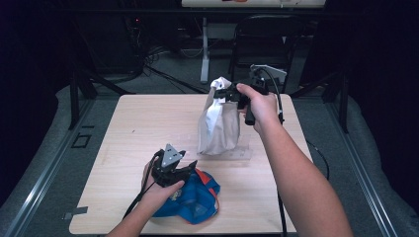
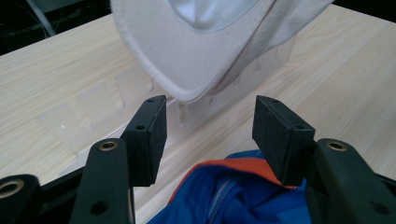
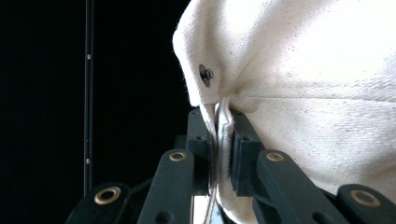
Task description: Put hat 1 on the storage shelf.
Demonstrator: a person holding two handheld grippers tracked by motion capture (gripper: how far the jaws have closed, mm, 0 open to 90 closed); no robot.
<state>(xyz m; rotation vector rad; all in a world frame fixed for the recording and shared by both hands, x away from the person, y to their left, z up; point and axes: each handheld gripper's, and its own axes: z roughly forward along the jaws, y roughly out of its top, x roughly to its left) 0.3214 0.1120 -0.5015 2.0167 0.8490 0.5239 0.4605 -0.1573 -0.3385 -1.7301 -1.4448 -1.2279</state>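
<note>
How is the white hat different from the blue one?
The cream-white cloth cap hangs up in the air, pinched in the right gripper, while the blue and orange cloth cap lies crumpled on the wooden table. The white cap is plain; the blue cap has orange trim. The left gripper is open above the blue cap, not holding it. Both are soft caps.

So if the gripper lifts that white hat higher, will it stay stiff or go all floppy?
Probably a bit of both. The white hat hangs in soft folds from the right gripper, which pinches only an edge, so its cloth crown looks floppy and light. The brim keeps a smooth curve, so it likely stays stiffer.
</note>
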